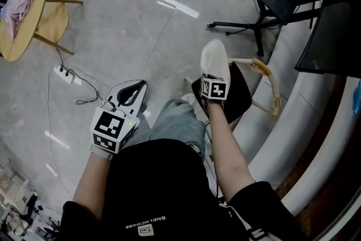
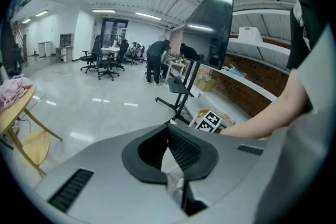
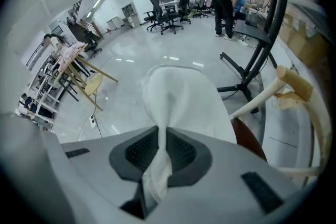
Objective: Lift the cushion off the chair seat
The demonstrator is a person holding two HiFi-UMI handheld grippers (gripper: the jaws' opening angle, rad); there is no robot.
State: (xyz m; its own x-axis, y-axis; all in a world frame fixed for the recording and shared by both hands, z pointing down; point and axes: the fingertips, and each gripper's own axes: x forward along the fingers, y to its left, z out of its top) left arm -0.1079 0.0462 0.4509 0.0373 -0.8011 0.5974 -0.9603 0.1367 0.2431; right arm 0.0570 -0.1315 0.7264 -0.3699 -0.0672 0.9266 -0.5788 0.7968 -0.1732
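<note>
Glossy grey office floor (image 1: 141, 25), round wooden table (image 1: 17, 45) far left. Right gripper (image 3: 167, 145): jaws pinch a fold of the white cushion (image 3: 181, 97), which hangs from them over the chair (image 1: 241, 97) and its dark seat. Left gripper (image 1: 133, 91) is off to the side above the floor, jaw tips pressed together, nothing between them.

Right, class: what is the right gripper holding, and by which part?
The white cushion, pinched by a fold of fabric at its near edge between the right gripper's fingers.
</note>
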